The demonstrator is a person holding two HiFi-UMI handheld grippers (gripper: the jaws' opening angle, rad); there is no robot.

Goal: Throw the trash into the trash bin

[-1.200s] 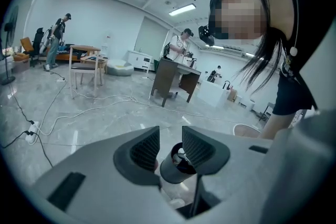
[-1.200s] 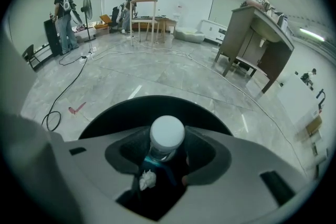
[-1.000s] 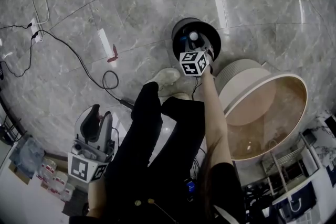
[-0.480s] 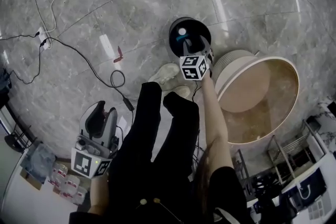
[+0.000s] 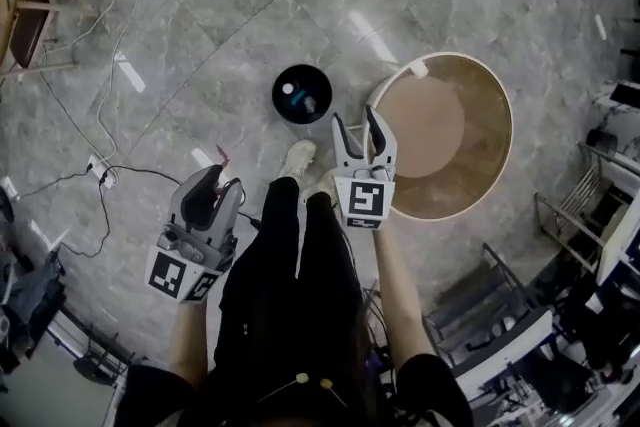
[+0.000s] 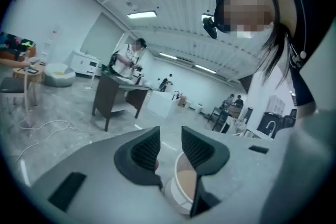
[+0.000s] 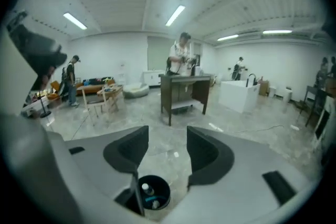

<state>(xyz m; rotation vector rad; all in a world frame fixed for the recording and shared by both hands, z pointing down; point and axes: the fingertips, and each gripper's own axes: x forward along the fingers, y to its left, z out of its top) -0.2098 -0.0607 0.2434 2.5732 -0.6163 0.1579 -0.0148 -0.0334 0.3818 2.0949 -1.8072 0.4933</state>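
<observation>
The black trash bin stands on the grey marble floor ahead of the person's shoes, with a clear bottle and other trash inside. My right gripper hangs high over the floor between the bin and the round table, open and empty; its jaws have just been closing a little. In the right gripper view the bin shows far below the right gripper. My left gripper, at the person's left side, is open with nothing in it. In the left gripper view the left gripper points almost level.
A round brown table with a white rim stands right of the bin. A small red scrap lies on the floor near black cables and a power strip. A dark desk and several people are farther off.
Both grippers have risen well above the floor as the person stood up. The right gripper has left the bin's mouth and now hangs between bin and table. The left has come up and forward.
</observation>
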